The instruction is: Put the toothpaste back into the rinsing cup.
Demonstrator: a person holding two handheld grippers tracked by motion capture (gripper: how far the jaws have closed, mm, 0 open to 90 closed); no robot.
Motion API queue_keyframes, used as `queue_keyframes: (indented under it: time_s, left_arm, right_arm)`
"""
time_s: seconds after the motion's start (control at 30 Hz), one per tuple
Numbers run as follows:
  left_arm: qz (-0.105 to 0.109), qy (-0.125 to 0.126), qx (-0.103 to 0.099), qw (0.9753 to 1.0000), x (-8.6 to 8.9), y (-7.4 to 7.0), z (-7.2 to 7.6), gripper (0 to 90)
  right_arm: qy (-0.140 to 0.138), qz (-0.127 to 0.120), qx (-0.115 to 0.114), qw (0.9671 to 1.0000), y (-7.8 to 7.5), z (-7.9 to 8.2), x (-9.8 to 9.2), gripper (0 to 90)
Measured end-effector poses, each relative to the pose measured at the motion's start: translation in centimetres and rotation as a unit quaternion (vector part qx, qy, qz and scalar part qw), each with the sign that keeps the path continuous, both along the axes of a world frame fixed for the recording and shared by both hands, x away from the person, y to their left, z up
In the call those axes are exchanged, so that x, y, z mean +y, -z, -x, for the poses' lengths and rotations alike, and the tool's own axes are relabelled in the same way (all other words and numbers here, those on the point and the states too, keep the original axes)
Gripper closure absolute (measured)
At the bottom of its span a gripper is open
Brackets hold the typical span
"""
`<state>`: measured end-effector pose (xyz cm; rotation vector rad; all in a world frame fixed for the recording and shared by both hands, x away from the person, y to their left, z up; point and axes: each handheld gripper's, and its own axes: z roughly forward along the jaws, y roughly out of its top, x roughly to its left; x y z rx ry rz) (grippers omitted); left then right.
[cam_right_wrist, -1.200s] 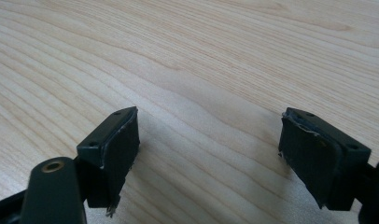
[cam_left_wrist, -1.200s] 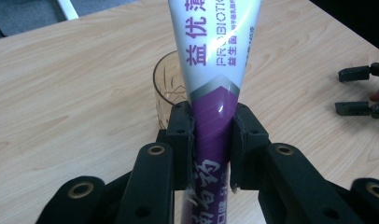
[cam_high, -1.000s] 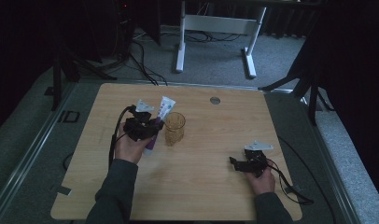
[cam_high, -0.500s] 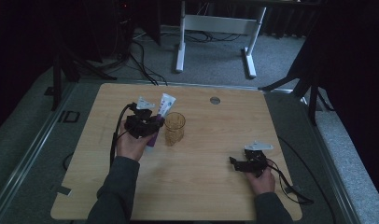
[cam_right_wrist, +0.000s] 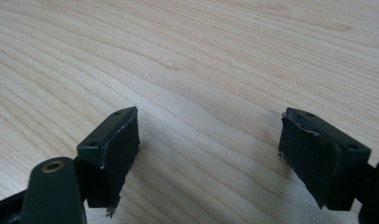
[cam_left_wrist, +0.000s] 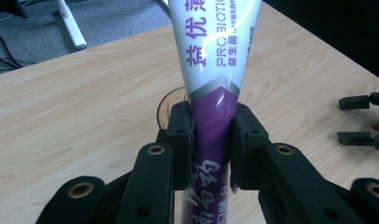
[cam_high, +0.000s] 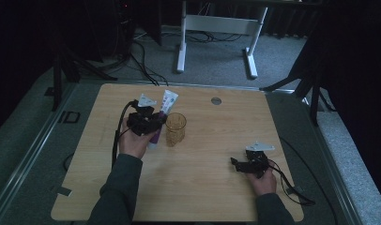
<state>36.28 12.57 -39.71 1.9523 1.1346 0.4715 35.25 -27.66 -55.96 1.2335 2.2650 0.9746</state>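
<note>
The left gripper [cam_left_wrist: 211, 140] clamps the toothpaste tube [cam_left_wrist: 215, 70] at its purple middle, jaws tight against both sides; the amber cup [cam_high: 175, 128] stands just beyond its jaws; a tilted tube could likely clip the rim and topple it; the right gripper [cam_right_wrist: 208, 154] rests wide open, holding nothing.

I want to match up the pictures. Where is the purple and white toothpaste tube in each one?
High view: the toothpaste tube is left of centre, held in the left gripper, beside the amber cup.
Left gripper view: the tube rises up the middle, squeezed between the two black jaws.
Right gripper view: here are the open right gripper and the wooden table.
Shared landmark: the table.
</note>
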Motion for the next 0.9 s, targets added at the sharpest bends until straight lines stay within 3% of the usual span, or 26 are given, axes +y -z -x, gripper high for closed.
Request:
queue_keyframes:
  time_s: [0.47, 0.9]
  left_arm:
    - [0.006, -0.007, -0.008, 0.9999, -0.2, -0.1, -0.7, 72.6]
    - [0.013, -0.002, -0.038, 0.9992, -0.5, -0.3, -1.3, 72.6]
  right_arm:
    - [0.000, 0.000, 0.000, 1.0000, 0.0, 0.0, 0.0, 20.2]
    - [0.000, 0.000, 0.000, 1.0000, 0.0, 0.0, 0.0, 20.2]
